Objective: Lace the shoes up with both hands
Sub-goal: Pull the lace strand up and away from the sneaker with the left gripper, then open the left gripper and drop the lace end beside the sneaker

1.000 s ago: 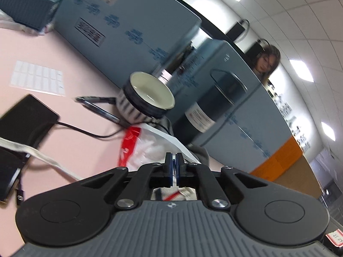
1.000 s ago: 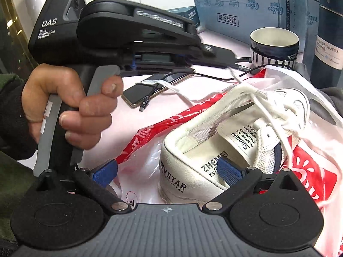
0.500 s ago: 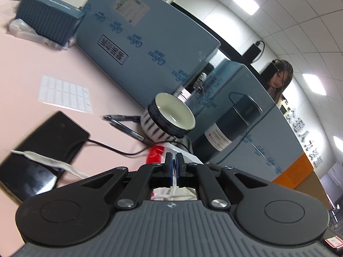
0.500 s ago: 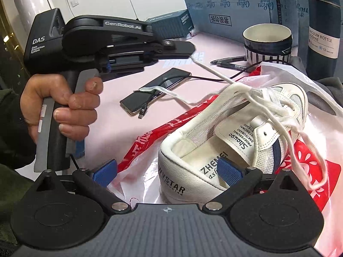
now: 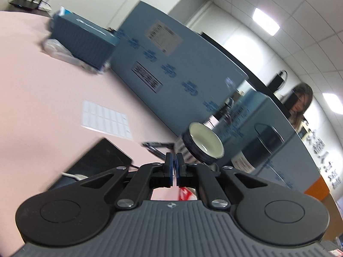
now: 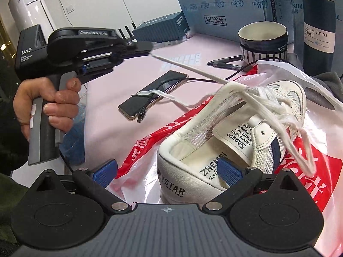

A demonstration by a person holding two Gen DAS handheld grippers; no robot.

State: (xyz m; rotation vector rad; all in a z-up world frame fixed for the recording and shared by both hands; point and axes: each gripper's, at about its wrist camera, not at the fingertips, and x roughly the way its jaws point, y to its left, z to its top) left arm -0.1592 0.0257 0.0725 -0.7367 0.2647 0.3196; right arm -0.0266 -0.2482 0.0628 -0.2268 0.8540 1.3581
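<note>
Shoe (image 6: 235, 141), white with a navy stripe along its side, lies on a red and white plastic bag (image 6: 304, 171) on the pink counter (image 6: 133, 141), its heel toward the right wrist camera and its toe pointing away. One white lace (image 6: 188, 69) runs taut from the upper eyelets, up and to the left, to the tip of the left hand-held gripper (image 6: 150, 48), whose jaws are pressed together on the lace end. A loose loop of lace hangs over the shoe's right side onto the bag. Another strand trails left across a black phone (image 6: 152, 94) lying flat on the counter with a cable plugged in beside it.

In the left wrist view the left hand-held gripper (image 5: 174, 167) shows its blue pads closed with only a sliver between them; the lace itself is hard to make out there. A bare hand (image 6: 49, 105) grips its grey handle.

The right hand-held gripper (image 6: 169, 173) sits low near the heel, its blue pads wide apart: one stands over the shoe's opening, the other left of the heel, neither pressing anything.

Beyond the shoe stand a striped mug (image 6: 262, 40), two pens (image 6: 227, 63), a dark vacuum bottle (image 6: 317, 27) and blue cardboard boxes (image 6: 218, 6). A sheet of white labels (image 5: 106, 118) lies on the counter.
</note>
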